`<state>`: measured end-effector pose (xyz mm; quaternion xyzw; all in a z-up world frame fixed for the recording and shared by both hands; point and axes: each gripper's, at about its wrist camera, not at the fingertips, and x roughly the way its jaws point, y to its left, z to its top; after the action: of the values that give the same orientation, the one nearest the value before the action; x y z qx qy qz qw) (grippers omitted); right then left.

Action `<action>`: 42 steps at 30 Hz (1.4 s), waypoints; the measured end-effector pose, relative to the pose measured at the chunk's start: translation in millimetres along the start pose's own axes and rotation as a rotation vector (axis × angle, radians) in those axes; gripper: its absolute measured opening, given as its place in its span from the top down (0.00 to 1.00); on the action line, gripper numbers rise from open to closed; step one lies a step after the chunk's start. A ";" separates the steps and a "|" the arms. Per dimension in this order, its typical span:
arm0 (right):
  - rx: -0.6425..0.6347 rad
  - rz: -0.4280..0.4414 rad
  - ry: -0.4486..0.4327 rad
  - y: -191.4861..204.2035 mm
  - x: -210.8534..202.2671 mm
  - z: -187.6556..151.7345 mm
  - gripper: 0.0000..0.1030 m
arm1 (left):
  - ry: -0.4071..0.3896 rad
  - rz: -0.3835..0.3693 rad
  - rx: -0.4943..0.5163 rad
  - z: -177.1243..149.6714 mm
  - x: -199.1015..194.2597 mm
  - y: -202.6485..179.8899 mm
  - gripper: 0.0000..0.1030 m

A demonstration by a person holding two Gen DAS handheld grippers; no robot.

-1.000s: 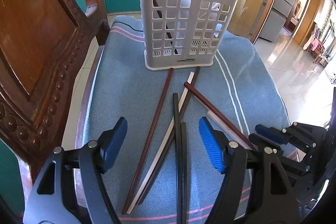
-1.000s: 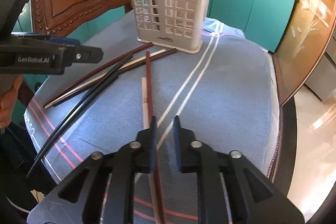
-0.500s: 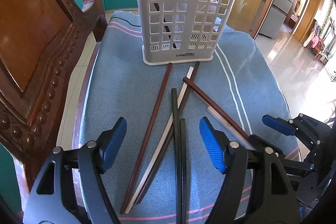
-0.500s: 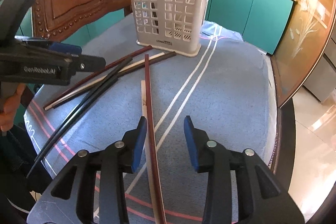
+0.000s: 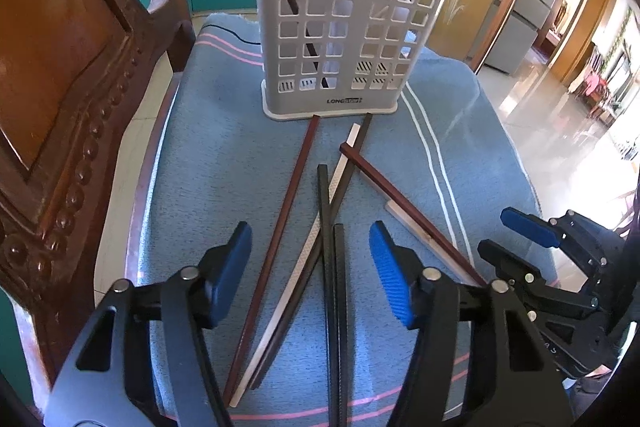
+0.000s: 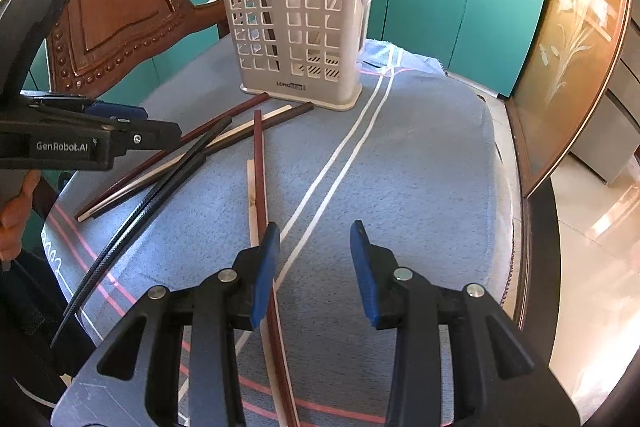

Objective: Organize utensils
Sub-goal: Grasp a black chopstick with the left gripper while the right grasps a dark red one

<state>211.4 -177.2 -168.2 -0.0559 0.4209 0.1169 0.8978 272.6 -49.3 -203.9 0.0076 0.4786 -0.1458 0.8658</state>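
Left gripper (image 5: pixel 310 273) agape and closing over black chopsticks (image 5: pixel 334 287); right gripper (image 6: pixel 312 269) released, empty. Pinch both black sticks together before lifting toward holder (image 5: pixel 340 39).

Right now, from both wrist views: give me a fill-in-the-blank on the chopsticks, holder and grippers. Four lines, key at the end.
1. The white utensil holder stands on a ____ towel with white and pink stripes.
2. The two black chopsticks lie between the fingers of the ____ gripper.
3. The right gripper is ____, its fingers pressing on nothing.
4. The reddish-brown chopstick nearest the right gripper lies over a ____ chopstick.

Missing words: blue; left; open; pale
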 end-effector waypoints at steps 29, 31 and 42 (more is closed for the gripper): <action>0.103 0.013 0.093 -15.0 22.0 2.5 0.88 | 0.082 -0.008 0.019 -0.8 32.6 -8.8 0.93; 0.110 0.001 0.091 -18.8 20.8 2.4 0.87 | 0.078 0.003 0.007 1.5 32.3 -5.7 0.93; 0.063 -0.040 0.075 -7.2 30.8 21.9 0.73 | 0.090 0.006 -0.021 8.6 40.5 -8.1 0.84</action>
<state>248.6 -174.8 -177.9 -0.0402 0.4565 0.0836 0.8849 297.8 -68.4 -231.9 0.0064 0.5185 -0.1375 0.8439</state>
